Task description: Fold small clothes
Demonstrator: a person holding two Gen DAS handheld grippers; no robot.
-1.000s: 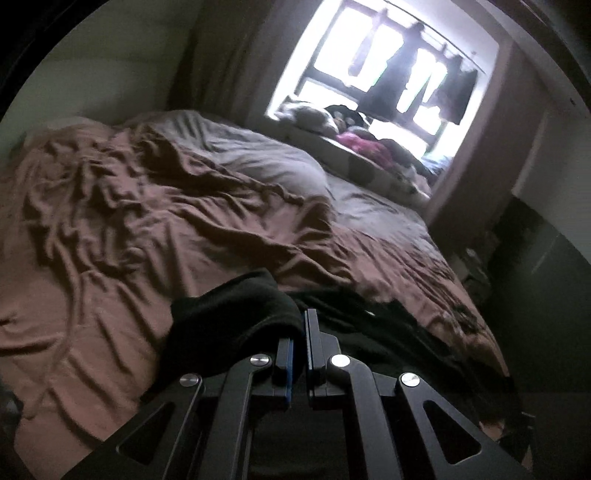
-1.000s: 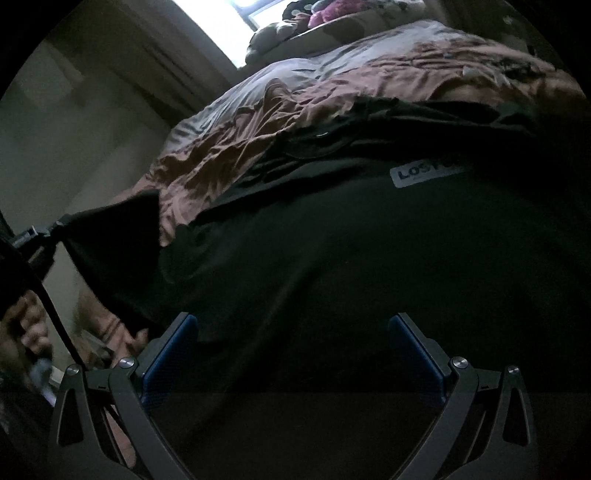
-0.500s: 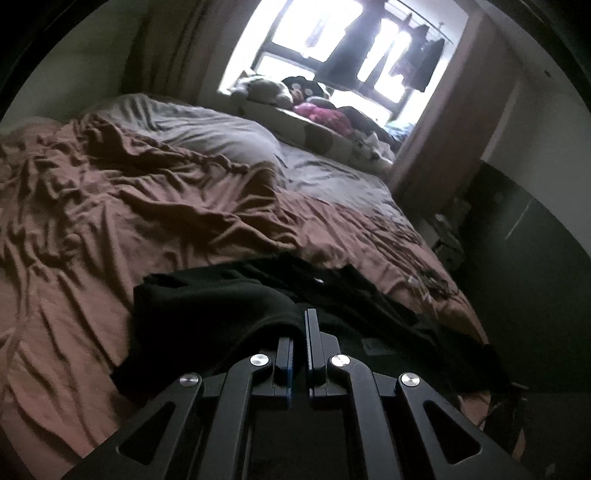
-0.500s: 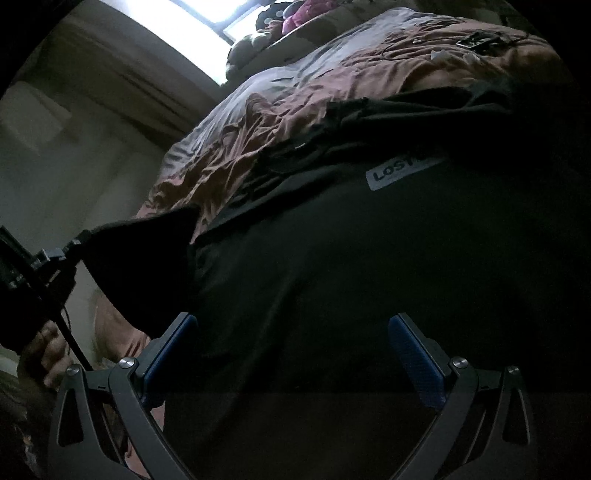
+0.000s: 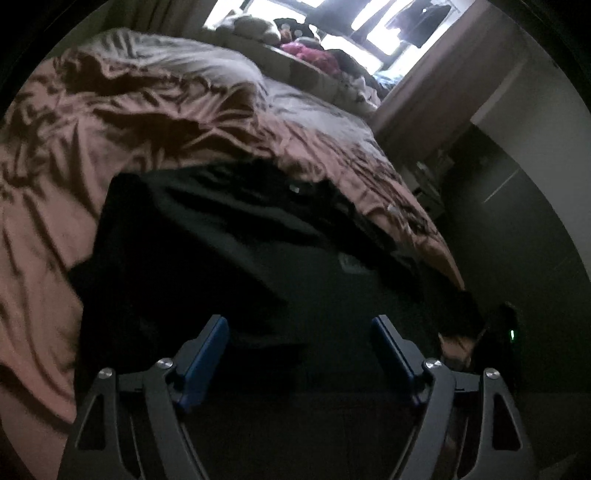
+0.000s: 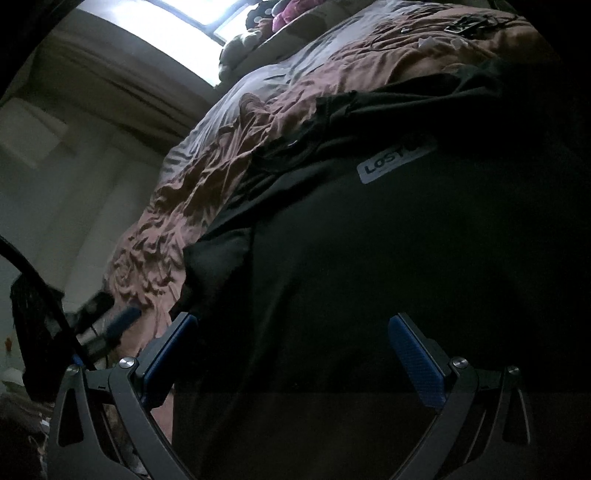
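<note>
A black garment (image 5: 229, 236) lies spread on the brown bedsheet (image 5: 92, 140), its left side folded over the body. It fills the right wrist view (image 6: 369, 266), where a white label (image 6: 395, 162) reads "LOST". My left gripper (image 5: 300, 328) is open and empty just above the garment's near part. My right gripper (image 6: 291, 325) is open and empty, close over the garment's near edge. The left gripper also shows blurred at the left of the right wrist view (image 6: 110, 321).
The bed has a grey duvet (image 5: 221, 70) at the far end. Soft toys and clothes (image 5: 306, 48) line the window sill. A dark cabinet (image 5: 517, 221) stands right of the bed. Clothes hang at the bright window (image 5: 417, 18).
My left gripper held the garment's sleeve, carried it over the body, then opened and let it go. The sleeve now lies folded on the garment. My right gripper stayed open.
</note>
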